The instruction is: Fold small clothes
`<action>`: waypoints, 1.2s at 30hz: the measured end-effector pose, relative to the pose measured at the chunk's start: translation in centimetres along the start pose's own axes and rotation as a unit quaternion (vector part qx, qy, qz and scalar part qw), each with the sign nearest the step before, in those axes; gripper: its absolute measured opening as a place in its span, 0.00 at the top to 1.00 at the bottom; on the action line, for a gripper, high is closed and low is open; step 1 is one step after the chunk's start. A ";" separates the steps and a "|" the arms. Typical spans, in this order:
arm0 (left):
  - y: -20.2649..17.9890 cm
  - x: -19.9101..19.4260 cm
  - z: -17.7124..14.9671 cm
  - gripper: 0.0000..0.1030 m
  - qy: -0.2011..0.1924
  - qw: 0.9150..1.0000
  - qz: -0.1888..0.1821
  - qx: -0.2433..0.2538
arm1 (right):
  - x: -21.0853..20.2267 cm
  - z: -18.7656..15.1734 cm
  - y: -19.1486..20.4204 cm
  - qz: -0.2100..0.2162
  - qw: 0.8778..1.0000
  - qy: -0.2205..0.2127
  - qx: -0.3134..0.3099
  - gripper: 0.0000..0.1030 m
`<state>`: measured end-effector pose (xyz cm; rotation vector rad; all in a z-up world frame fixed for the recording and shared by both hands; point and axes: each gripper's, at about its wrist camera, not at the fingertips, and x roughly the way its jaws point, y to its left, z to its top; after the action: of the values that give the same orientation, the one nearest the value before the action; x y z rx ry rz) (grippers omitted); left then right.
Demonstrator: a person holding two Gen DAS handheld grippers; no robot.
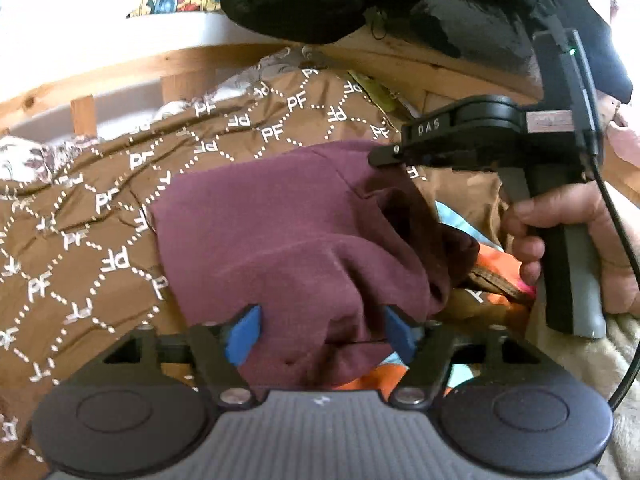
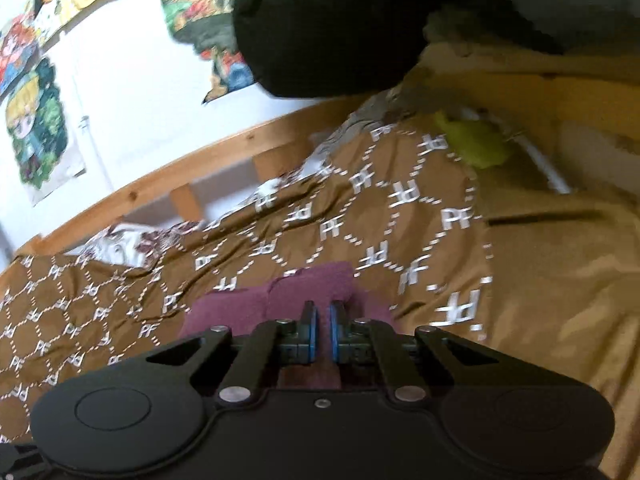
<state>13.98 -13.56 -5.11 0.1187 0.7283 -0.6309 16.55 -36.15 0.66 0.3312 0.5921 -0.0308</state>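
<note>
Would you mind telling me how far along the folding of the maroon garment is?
Done: little; the maroon garment lies bunched on the brown bedspread. In hand: the right gripper pinches its far edge, while the left gripper straddles the near edge, jaws open. Left: the folding itself.

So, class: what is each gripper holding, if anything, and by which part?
The right gripper is shut on the maroon garment, pinching its raised far edge. The left gripper is open astride the garment's near edge.

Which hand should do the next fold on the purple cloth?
Probably the right: the right gripper looks pinched shut on the far edge of the maroon fabric garment, ready to pull it over. The left gripper gapes open around its near edge.
</note>
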 end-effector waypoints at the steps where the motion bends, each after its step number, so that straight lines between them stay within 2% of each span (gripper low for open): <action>1: 0.2 0.1 -0.1 0.25 0.003 1.000 -0.003 -0.006 | 0.4 -0.1 -0.4 -0.007 1.000 0.012 0.009 0.94; 5: 1.6 -0.1 -0.1 0.18 0.004 0.998 -0.031 -0.048 | 2.0 -0.3 -1.4 -0.026 0.998 0.047 0.042 0.94; 8: 3.3 -0.6 0.0 0.12 -0.001 0.994 -0.062 -0.094 | 2.6 -0.4 -2.3 -0.028 0.996 0.057 0.066 0.94; 12: 5.8 -1.0 0.0 0.08 -0.013 0.982 -0.092 -0.166 | 2.4 -0.6 -3.2 -0.016 0.994 0.054 0.094 0.94; 15: 7.6 -1.0 -0.2 0.06 -0.023 0.970 -0.099 -0.220 | 2.5 -0.6 -3.2 -0.012 0.994 0.056 0.098 0.91; 17: 8.8 -1.0 -0.4 0.03 -0.029 0.963 -0.091 -0.254 | 2.5 -0.6 -3.4 -0.013 0.992 0.060 0.107 0.81; 18: 9.2 -0.9 -0.5 0.02 -0.029 0.959 -0.084 -0.267 | 2.5 -0.6 -3.6 -0.013 0.992 0.060 0.114 0.78; 19: 9.7 -0.7 -0.6 0.02 -0.027 0.956 -0.079 -0.280 | 2.3 -0.6 -3.8 -0.011 0.990 0.058 0.125 0.70; 20: 10.1 -0.5 -0.7 0.02 -0.024 0.953 -0.076 -0.292 | 2.1 -0.5 -4.1 -0.009 0.989 0.055 0.134 0.55; 21: 10.5 -0.1 -0.9 0.01 -0.020 0.949 -0.074 -0.305 | 1.8 -0.6 -4.3 -0.007 0.988 0.051 0.145 0.46; 22: 10.9 0.1 -1.1 0.01 -0.016 0.945 -0.073 -0.317 | 1.3 -0.6 -4.6 -0.005 0.987 0.047 0.155 0.32; 25: 11.6 0.9 -1.5 0.01 0.002 0.937 -0.061 -0.345 | -0.4 -0.9 -4.7 0.010 0.982 0.045 0.184 0.25; 26: 11.7 1.3 -1.7 0.01 0.013 0.936 -0.053 -0.348 | -1.1 -1.0 -4.5 0.017 0.980 0.045 0.192 0.20; 30: 11.5 2.5 -2.1 0.01 0.060 0.938 -0.030 -0.339 | -3.1 -2.3 -2.6 0.033 0.978 0.077 0.189 0.18; 33: 11.0 2.7 -2.3 0.01 0.064 0.941 -0.022 -0.331 | -3.0 -3.1 -0.9 0.021 0.981 0.111 0.159 0.21; 36: 11.1 2.8 -2.3 0.01 0.066 0.941 -0.024 -0.332 | -1.8 -3.5 -0.2 0.007 0.980 0.142 0.142 0.30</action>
<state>20.61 -5.28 -9.90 -0.4858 1.0433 -0.3973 13.15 -35.34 -1.10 0.6236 0.8718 -0.0557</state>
